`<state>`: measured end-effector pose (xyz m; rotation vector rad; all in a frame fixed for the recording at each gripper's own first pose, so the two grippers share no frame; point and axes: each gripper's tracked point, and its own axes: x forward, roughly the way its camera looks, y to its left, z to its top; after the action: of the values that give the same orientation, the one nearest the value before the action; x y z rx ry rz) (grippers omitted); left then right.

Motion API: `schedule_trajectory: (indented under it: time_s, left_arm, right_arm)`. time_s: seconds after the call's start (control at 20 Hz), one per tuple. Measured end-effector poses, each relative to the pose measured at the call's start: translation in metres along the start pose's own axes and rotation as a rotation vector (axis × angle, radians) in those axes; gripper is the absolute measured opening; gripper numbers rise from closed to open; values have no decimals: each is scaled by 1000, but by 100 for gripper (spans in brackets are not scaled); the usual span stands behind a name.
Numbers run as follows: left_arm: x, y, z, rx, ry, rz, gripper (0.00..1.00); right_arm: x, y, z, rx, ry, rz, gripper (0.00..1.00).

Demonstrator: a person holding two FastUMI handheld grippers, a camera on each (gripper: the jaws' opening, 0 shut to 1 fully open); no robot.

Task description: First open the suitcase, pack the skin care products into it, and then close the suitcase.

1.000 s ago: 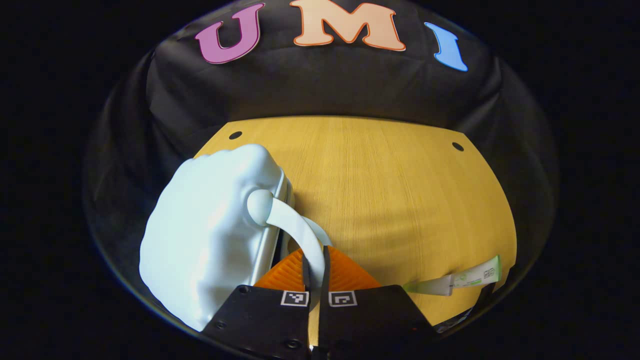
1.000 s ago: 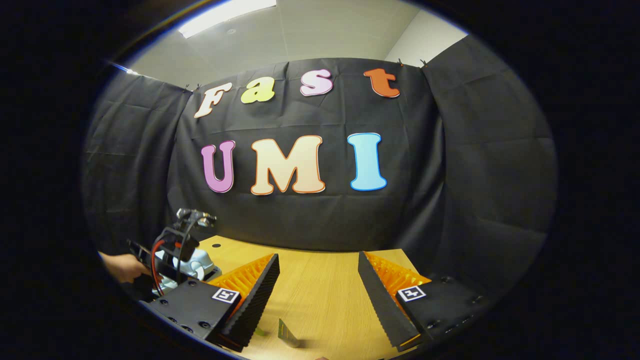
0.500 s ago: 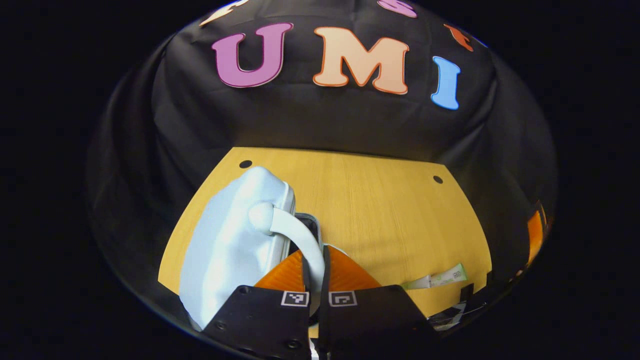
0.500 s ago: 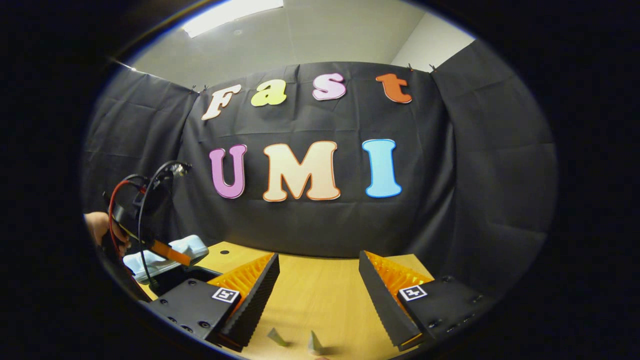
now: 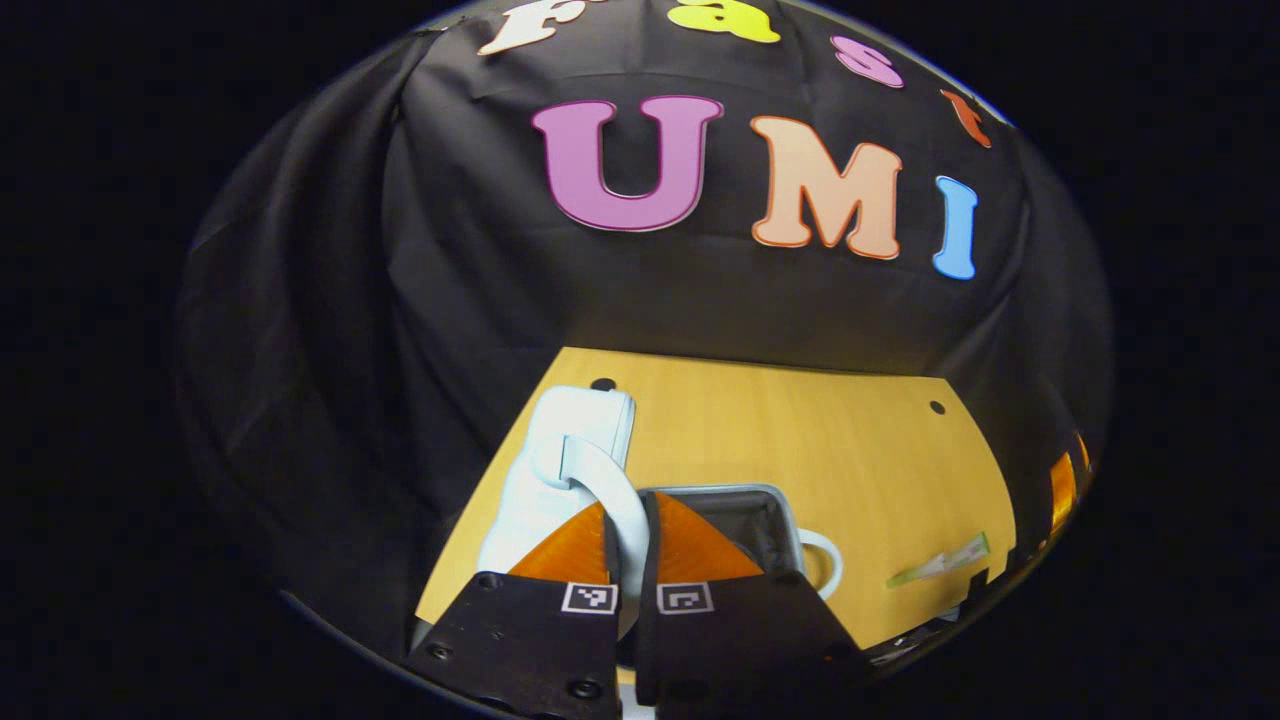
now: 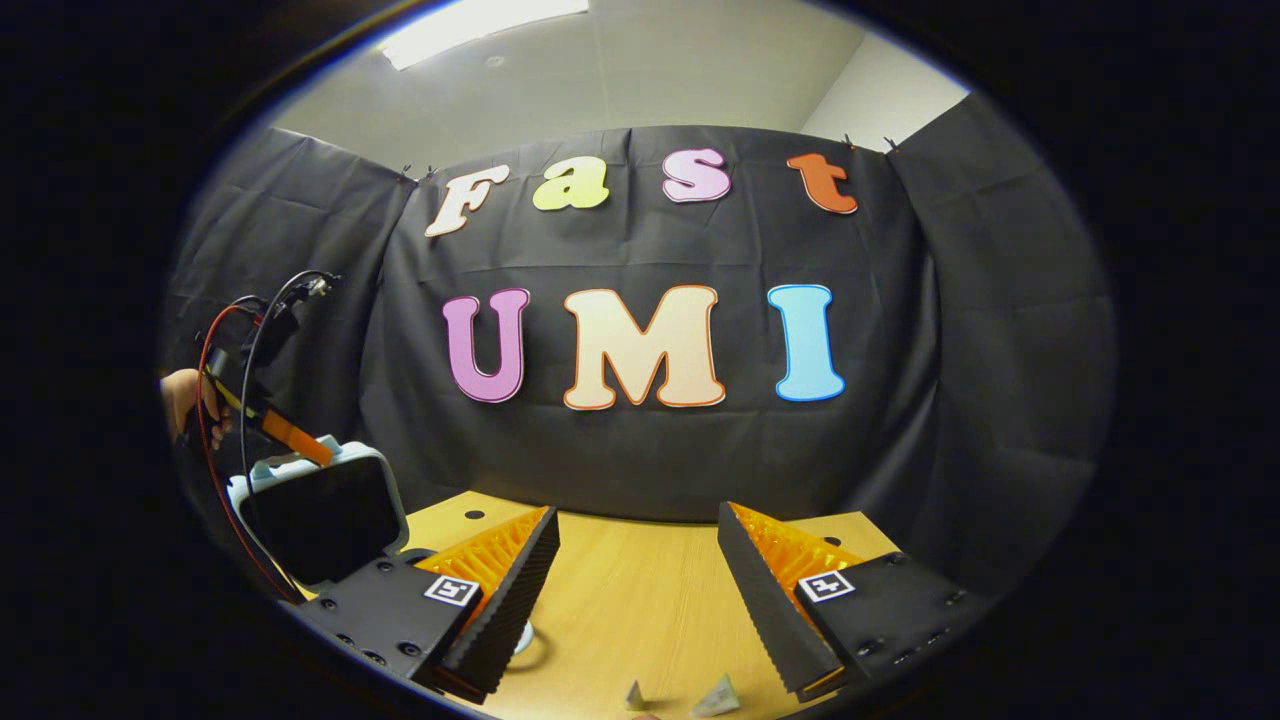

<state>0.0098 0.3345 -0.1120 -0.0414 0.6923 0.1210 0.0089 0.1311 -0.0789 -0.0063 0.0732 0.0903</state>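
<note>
Left tongs (image 5: 630,540): fingers closed together on the pale curved handle (image 5: 600,480) of the suitcase lid (image 5: 560,460); handle runs up between both fingers.
Suitcase lid: pale blue shell, raised and tilted up; in the right gripper view its dark inner face (image 6: 320,515) looks toward the camera, with the far tongs (image 6: 285,435) clamped at its top edge and a hand (image 6: 185,395) behind them.
Suitcase base (image 5: 745,520): lies open on the counter (image 5: 800,440), dark lining exposed, just beyond the left fingers; a second pale handle loop (image 5: 825,560) sticks out at its right side.
Skin care tube (image 5: 940,565): lying flat on the counter, right of the base, apart from it.
Right tongs (image 6: 637,590): spread wide, gripping nothing, held above the counter.
Small items (image 6: 715,695): two pale pieces at the near counter edge below the right tongs; too cut off to identify.
</note>
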Motion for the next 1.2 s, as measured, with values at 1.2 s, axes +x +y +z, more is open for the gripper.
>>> schedule_trajectory:
  time_s: [1.2]
  left_arm:
    - [127,251,-139,-234,136,172,1]
  right_arm:
    - [23,73,-54,7,220,-52,99]
